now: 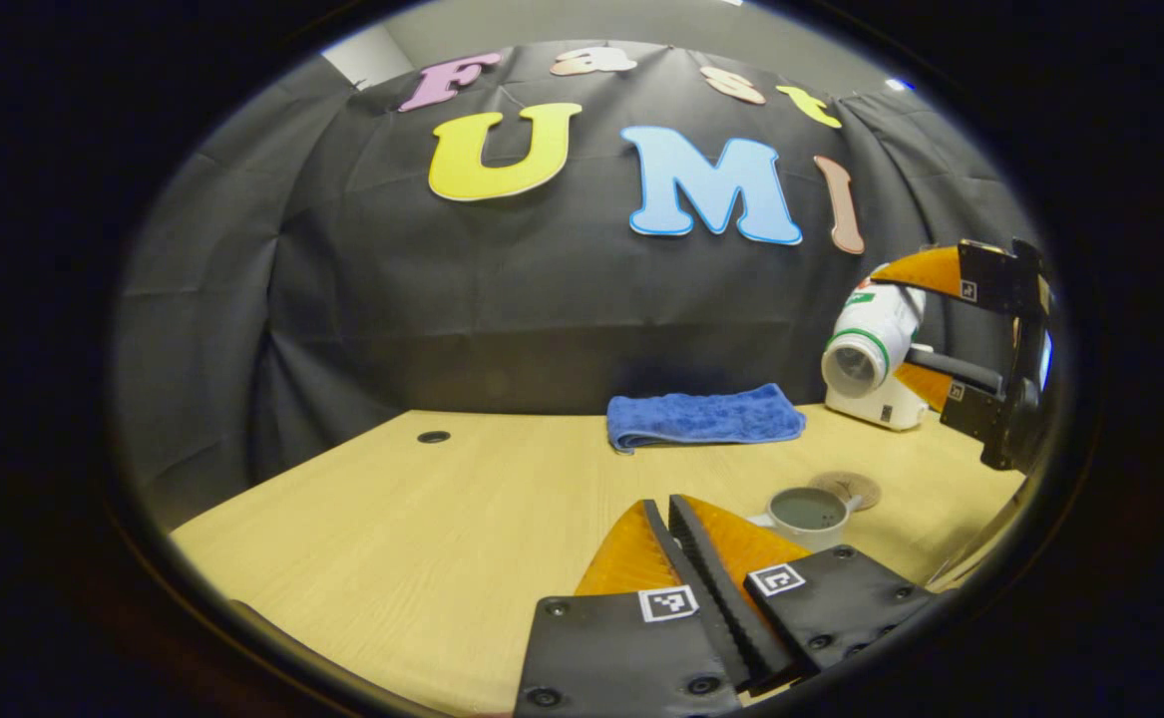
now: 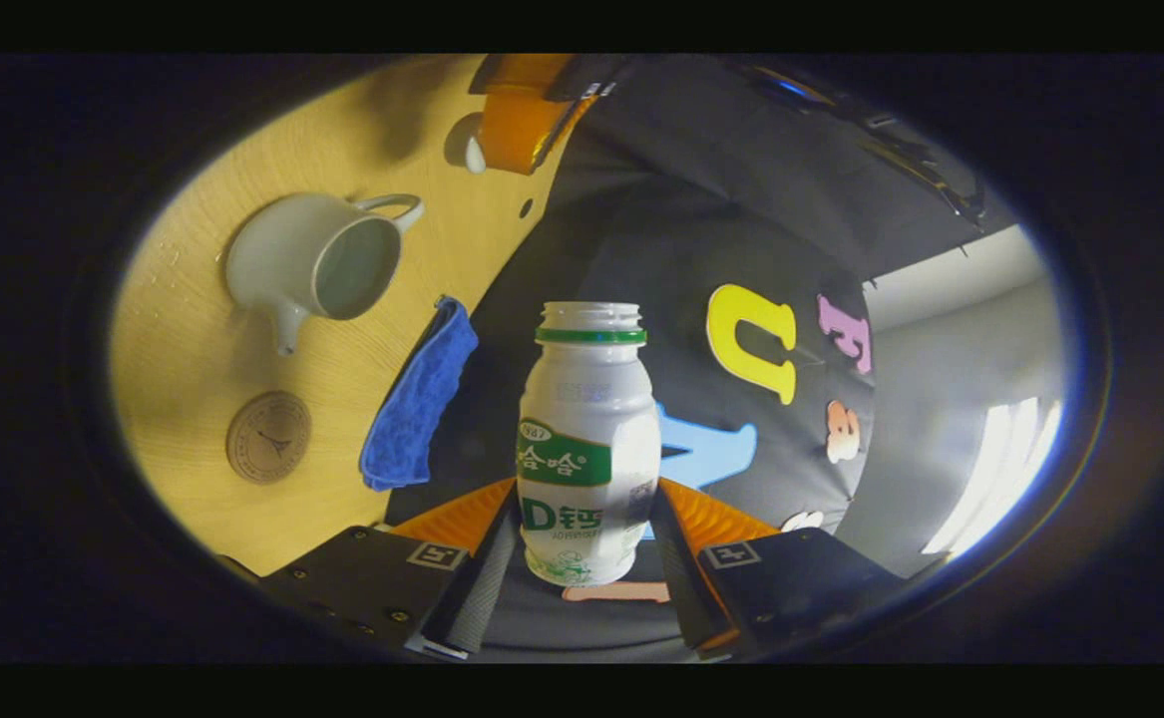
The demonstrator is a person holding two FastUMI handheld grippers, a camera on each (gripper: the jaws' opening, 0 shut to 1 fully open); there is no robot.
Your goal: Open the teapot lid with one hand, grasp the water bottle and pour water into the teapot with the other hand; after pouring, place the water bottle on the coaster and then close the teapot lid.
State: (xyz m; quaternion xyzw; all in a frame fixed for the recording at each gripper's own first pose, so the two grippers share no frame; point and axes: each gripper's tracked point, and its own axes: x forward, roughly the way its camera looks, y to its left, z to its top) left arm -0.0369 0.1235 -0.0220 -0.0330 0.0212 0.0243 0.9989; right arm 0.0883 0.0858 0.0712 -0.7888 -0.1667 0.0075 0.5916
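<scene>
Right gripper (image 2: 586, 558) clamping the uncapped, tilted bottle (image 2: 586, 439), left gripper (image 1: 663, 519) nearly closed, perhaps holding the lid (image 2: 475, 153), teapot (image 2: 317, 264) open, coaster (image 2: 268, 437) bare.

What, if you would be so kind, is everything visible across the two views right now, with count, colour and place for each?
teapot: one, white, open-topped, on the table near the coaster
lid: one, white, its knob showing at the left claw's tips, above the table
water bottle: one, white with green band and label, uncapped, tilted on its side in the air, in the right claw
coaster: one, brown, round, bare, on the table beside the teapot
towel: one, blue, folded, at the table's far edge
table: one, light wood
left claw: one, closed, raised near the teapot
right claw: one, clamped on the bottle
</scene>
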